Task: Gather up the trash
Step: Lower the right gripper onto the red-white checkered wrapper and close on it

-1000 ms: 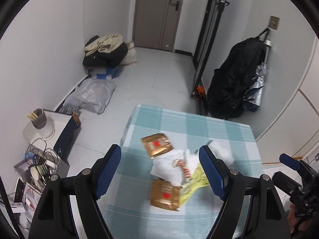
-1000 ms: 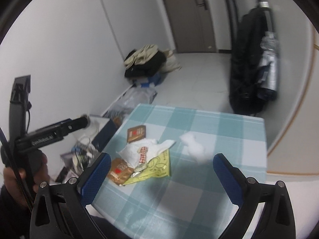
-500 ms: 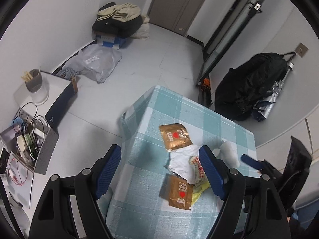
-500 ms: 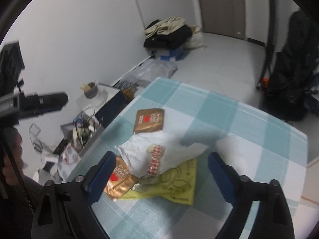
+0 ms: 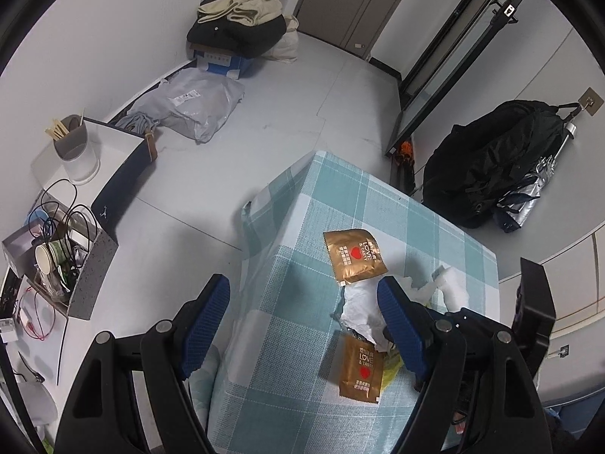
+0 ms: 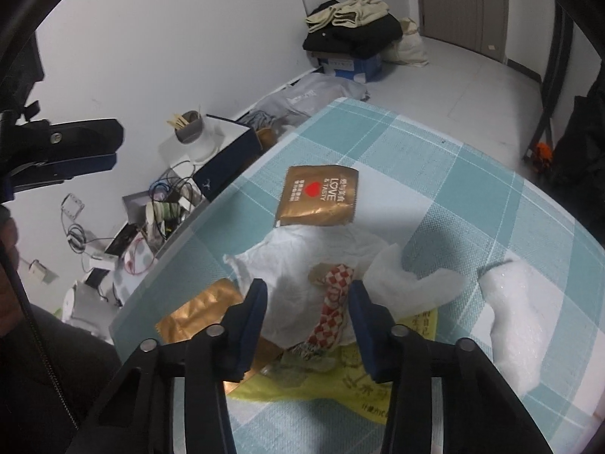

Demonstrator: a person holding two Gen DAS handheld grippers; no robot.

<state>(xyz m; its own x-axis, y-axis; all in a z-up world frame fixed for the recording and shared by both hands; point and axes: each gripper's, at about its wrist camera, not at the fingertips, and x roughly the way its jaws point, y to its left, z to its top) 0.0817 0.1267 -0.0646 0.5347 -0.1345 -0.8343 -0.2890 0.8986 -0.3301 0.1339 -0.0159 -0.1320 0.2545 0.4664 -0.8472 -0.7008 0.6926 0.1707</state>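
**poster1:** Trash pile (image 6: 302, 283) sits on the checked tablecloth (image 6: 435, 159), bunched toward the edge nearest the person. It's a crumpled white paper wrapper (image 6: 298, 265) with a red-and-white checked strip (image 6: 332, 302) on top, a yellow bag (image 6: 340, 382) under it, one gold sachet (image 6: 317, 196) on the far side of the wrapper and another gold sachet (image 6: 196, 317) on the near-left side. A white foam wad (image 6: 518, 302) lies off to the right of the wrapper.

**poster2:** So which step is this?

**poster1:** Looks like the first grab. Right gripper (image 6: 308, 299) has just been closing, and its jaws now straddle the wrapper and the checked strip. I'd say the pads are around the paper but not squeezing yet, there's a visible gap on both sides.

**poster2:** And the left one?

**poster1:** Left gripper (image 5: 302, 314) has its jaws wide apart and holds nothing. It hangs over the tablecloth's corner, left of the wrapper.

**poster2:** Next move?

**poster1:** My guess: close the right jaws fully on the paper, then lift. Crumpled paper is springy and light, so it needs a firm pinch low down, or the strip slides off. The sachets are flat, so they'd be harder, probably edge pickups. I can't see any bin for the trash.
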